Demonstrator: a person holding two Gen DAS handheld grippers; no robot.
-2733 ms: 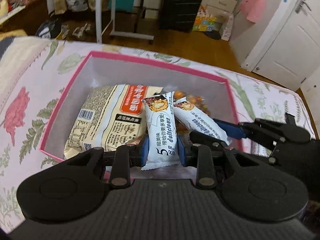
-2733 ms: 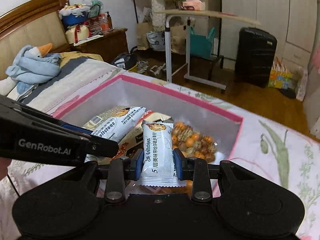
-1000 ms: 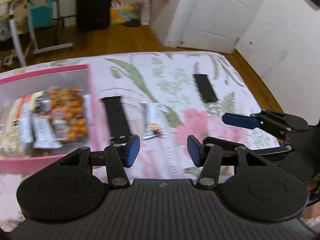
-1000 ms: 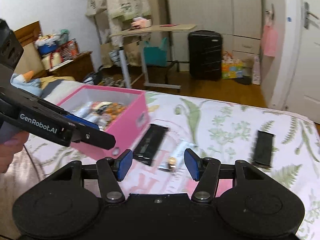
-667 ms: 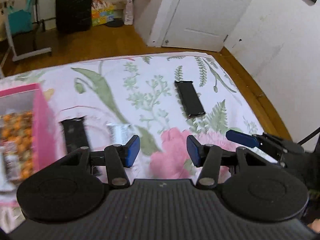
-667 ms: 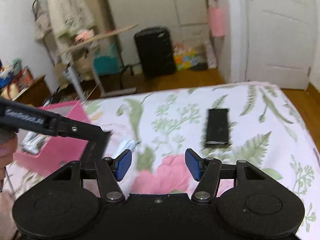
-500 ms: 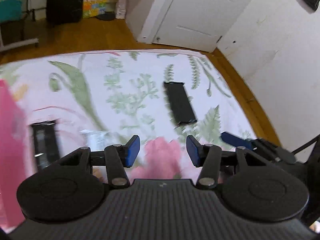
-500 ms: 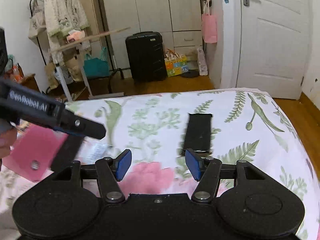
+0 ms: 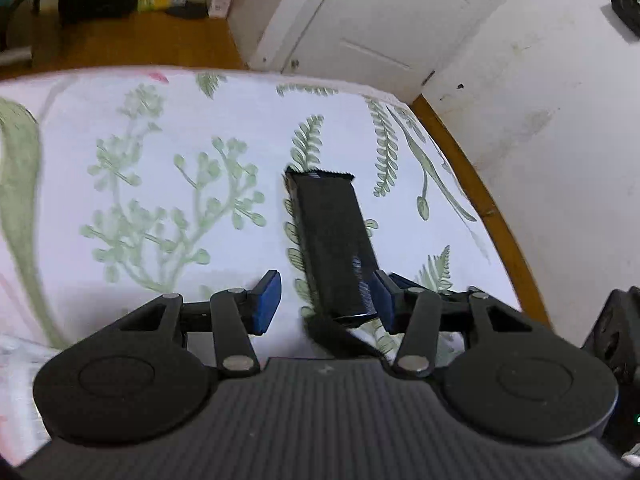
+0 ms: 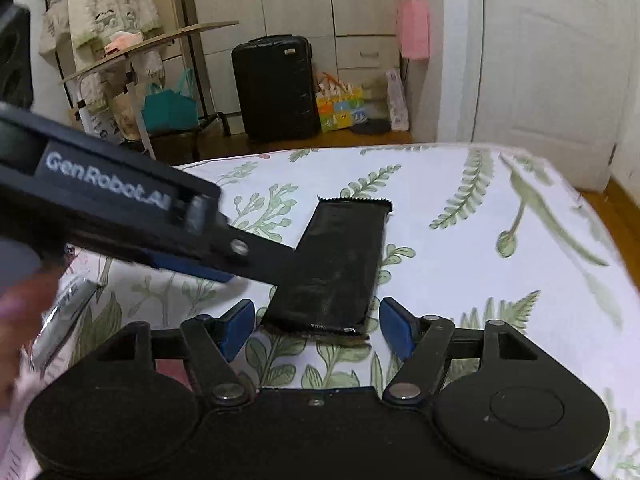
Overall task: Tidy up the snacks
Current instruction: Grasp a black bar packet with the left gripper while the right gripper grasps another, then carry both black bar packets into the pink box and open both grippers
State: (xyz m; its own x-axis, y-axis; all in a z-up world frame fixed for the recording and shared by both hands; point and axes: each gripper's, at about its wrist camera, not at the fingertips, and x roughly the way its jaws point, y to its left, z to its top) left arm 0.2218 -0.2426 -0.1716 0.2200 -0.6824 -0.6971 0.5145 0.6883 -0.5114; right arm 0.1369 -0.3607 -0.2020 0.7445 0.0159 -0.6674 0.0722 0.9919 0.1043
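A black snack packet (image 9: pixel 332 248) lies flat on the floral bed sheet (image 9: pixel 180 140). In the left wrist view my left gripper (image 9: pixel 326 300) is open low over the packet's near end, which lies between the blue pads, close against the right one. In the right wrist view the same packet (image 10: pixel 340 264) has its near end between the pads of my right gripper (image 10: pixel 316 326), whose jaws are opening and do not press on it. The left gripper's finger (image 10: pixel 272 258) reaches across onto the packet's left edge. A silver-wrapped snack (image 10: pixel 68 312) lies at the far left.
The bed's wooden side rail (image 9: pixel 480 200) runs close on the right, with a white wall and door (image 10: pixel 552 60) beyond. On the floor stand a black suitcase (image 10: pixel 276 88) and a folding table (image 10: pixel 152 48). A hand (image 10: pixel 16 312) shows at the left edge.
Both grippers swung right, away from the pink box, and dropped toward the black packet, which now sits between both pairs of pads. The right jaws widened. The pink box has left both views.
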